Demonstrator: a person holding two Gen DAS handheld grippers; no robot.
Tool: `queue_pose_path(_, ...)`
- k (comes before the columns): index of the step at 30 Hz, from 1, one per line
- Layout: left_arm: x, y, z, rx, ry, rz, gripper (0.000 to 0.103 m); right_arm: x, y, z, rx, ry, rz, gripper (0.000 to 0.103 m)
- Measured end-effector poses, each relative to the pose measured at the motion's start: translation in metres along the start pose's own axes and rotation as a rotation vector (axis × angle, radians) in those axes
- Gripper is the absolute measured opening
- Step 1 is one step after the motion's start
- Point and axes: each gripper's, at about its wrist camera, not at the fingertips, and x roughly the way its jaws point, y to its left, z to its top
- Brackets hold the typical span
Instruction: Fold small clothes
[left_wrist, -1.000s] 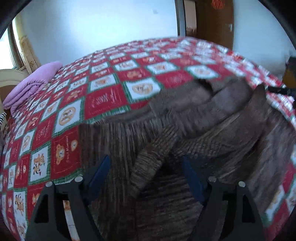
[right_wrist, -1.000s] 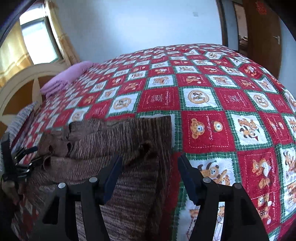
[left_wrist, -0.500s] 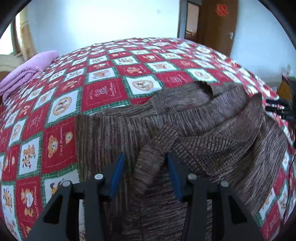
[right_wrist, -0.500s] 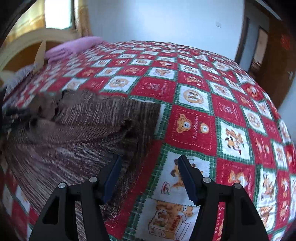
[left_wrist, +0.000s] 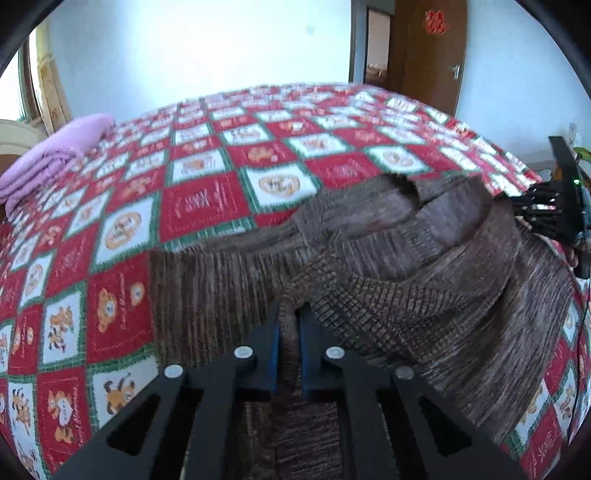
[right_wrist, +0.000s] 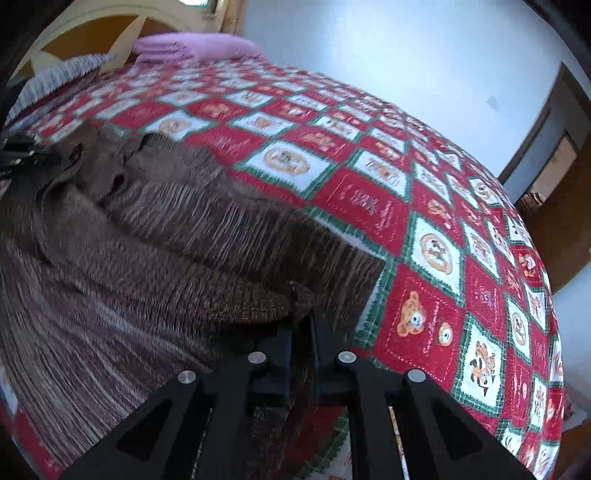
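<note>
I am over a bed (left_wrist: 207, 206) that fills most of both views, covered by a quilt (right_wrist: 436, 295) of red and white squares with green borders and bear pictures. A folded pink blanket (left_wrist: 55, 155) lies at its far left end in my left view, and shows by the cream arched headboard (right_wrist: 85, 33) in my right view. A grey striped cloth (right_wrist: 62, 74) lies beside the headboard. The walls (left_wrist: 203, 48) are plain white and brightly lit. Daylight comes through a window (left_wrist: 11, 92) with a yellow curtain (left_wrist: 48, 85) at the left edge. A brown wooden door (left_wrist: 428, 55) bears a red ornament (left_wrist: 436, 22), beside an open doorway (left_wrist: 376, 48).
</note>
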Motion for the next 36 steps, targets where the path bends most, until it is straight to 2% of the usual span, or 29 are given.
queue_pose_path(2, -0.011, 0.005, 0.001, -0.025, -0.061, -0.014, 0.007, -0.009, -0.005, 0.002, 0.043, -0.036, 0.018, 0.001)
queue_pose_path(5, -0.021, 0.016, 0.003, -0.076, -0.11, -0.024, 0.007, -0.02, -0.015, 0.01, 0.103, -0.08, -0.004, 0.001)
queue_pose_path(8, -0.027, 0.031, 0.004, -0.15, -0.148, -0.03, 0.007, -0.025, -0.024, 0.021, 0.166, -0.108, 0.013, 0.001)
queue_pose_path(10, -0.018, 0.041, 0.002, -0.199, -0.128, -0.02, 0.007, -0.015, -0.031, 0.028, 0.218, -0.075, 0.041, 0.001)
queue_pose_path(12, 0.002, 0.052, -0.001, -0.252, -0.062, 0.025, 0.007, 0.006, -0.04, 0.033, 0.286, -0.018, 0.014, 0.002)
queue_pose_path(14, 0.02, 0.062, -0.008, -0.308, -0.001, 0.041, 0.016, 0.025, -0.05, 0.033, 0.364, 0.049, -0.001, 0.004)
queue_pose_path(15, 0.025, 0.064, -0.011, -0.329, 0.007, 0.049, 0.016, 0.029, -0.05, 0.032, 0.383, 0.066, -0.036, 0.009)
queue_pose_path(16, 0.023, 0.064, -0.012, -0.328, -0.006, 0.047, 0.017, 0.027, -0.049, 0.031, 0.378, 0.059, -0.059, 0.021)
queue_pose_path(18, 0.018, 0.061, -0.013, -0.305, -0.019, 0.086, 0.03, 0.017, -0.037, 0.029, 0.33, 0.034, -0.073, 0.028)
queue_pose_path(19, 0.016, 0.061, -0.015, -0.303, -0.027, 0.114, 0.037, 0.011, -0.03, 0.029, 0.304, 0.026, -0.076, 0.028)
queue_pose_path(21, 0.015, 0.065, -0.02, -0.323, -0.035, 0.107, 0.037, -0.003, -0.013, 0.029, 0.255, 0.008, -0.077, 0.029)
queue_pose_path(24, 0.016, 0.072, -0.024, -0.354, -0.042, 0.088, 0.038, -0.018, 0.014, 0.032, 0.201, -0.01, 0.059, 0.029)
queue_pose_path(26, 0.015, 0.073, -0.026, -0.361, -0.042, 0.085, 0.038, -0.019, 0.042, 0.039, 0.12, 0.012, 0.121, 0.029)
queue_pose_path(30, 0.014, 0.072, -0.028, -0.365, -0.047, 0.1, 0.039, -0.006, 0.082, 0.054, 0.002, 0.04, 0.114, 0.029)
queue_pose_path(32, 0.012, 0.074, -0.03, -0.377, -0.056, 0.105, 0.039, 0.009, 0.084, 0.06, 0.036, 0.07, 0.134, 0.029)
queue_pose_path(34, 0.009, 0.078, -0.033, -0.401, -0.07, 0.107, 0.039, 0.031, 0.085, 0.061, 0.077, 0.148, 0.179, 0.029)
queue_pose_path(36, 0.007, 0.086, -0.036, -0.445, -0.083, 0.1, 0.038, 0.035, 0.091, 0.063, 0.053, 0.106, 0.144, 0.029)
